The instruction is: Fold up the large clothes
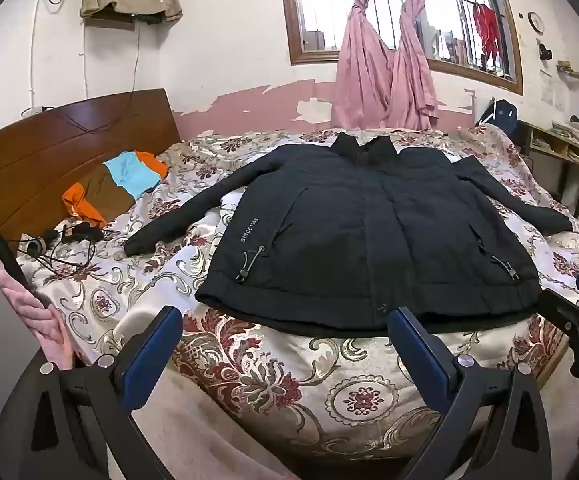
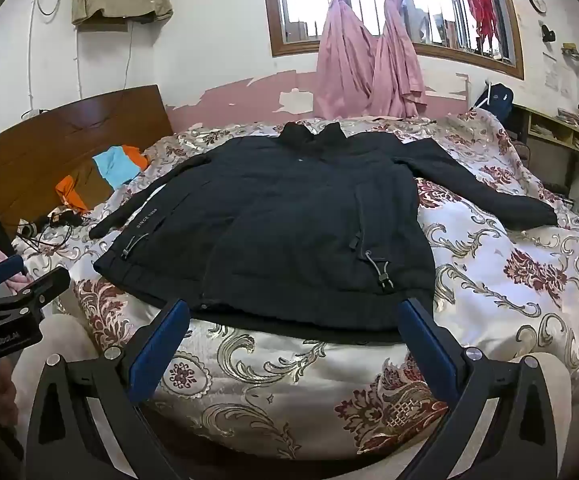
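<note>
A home bedroom is shown by a big bed with a flowery cover (image 1: 329, 392), a brown wooden headboard (image 1: 69, 152) and pink tied-up curtains (image 1: 385, 72).

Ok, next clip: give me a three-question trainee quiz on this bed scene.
1. True or false: the dark jacket lies spread flat on the floral bedspread, sleeves out.
2. Are the left gripper and right gripper holding anything?
3. The orange, blue and brown cloth lies: A) by the headboard B) on the jacket C) under the window.

Key: 1 true; 2 no, both are open and empty, short of the jacket's hem; 3 A.
</note>
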`<state>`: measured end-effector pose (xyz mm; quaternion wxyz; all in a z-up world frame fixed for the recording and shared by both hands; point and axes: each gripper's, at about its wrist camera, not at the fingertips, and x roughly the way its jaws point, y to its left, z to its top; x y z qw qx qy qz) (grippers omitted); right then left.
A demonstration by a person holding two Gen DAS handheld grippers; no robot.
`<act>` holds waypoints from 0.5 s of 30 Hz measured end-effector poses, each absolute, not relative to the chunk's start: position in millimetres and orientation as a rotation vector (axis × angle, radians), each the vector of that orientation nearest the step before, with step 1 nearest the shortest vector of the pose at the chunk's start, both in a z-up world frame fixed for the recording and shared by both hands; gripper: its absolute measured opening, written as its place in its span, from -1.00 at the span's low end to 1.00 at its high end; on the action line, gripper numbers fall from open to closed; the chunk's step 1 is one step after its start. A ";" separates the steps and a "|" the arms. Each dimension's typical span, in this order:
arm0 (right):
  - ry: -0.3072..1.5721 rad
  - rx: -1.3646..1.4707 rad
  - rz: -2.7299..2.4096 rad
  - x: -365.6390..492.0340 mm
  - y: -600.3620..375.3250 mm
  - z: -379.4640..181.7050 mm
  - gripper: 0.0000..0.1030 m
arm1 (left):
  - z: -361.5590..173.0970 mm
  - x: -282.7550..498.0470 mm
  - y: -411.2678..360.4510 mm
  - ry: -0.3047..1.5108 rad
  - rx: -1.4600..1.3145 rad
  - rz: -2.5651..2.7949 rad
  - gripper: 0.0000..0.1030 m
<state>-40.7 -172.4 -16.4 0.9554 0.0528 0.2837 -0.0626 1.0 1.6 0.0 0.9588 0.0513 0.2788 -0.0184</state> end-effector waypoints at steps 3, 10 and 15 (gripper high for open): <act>0.577 0.109 -0.126 -40.9 -172.7 -16.5 0.98 | 2.8 1.2 1.6 0.569 0.098 -0.037 1.00; 0.574 0.111 -0.126 -41.2 -173.3 -16.9 0.98 | 1.5 -0.7 0.3 0.564 0.106 -0.040 1.00; 0.576 0.112 -0.125 -40.1 -173.2 -18.3 0.98 | 2.1 0.1 2.0 0.562 0.106 -0.035 1.00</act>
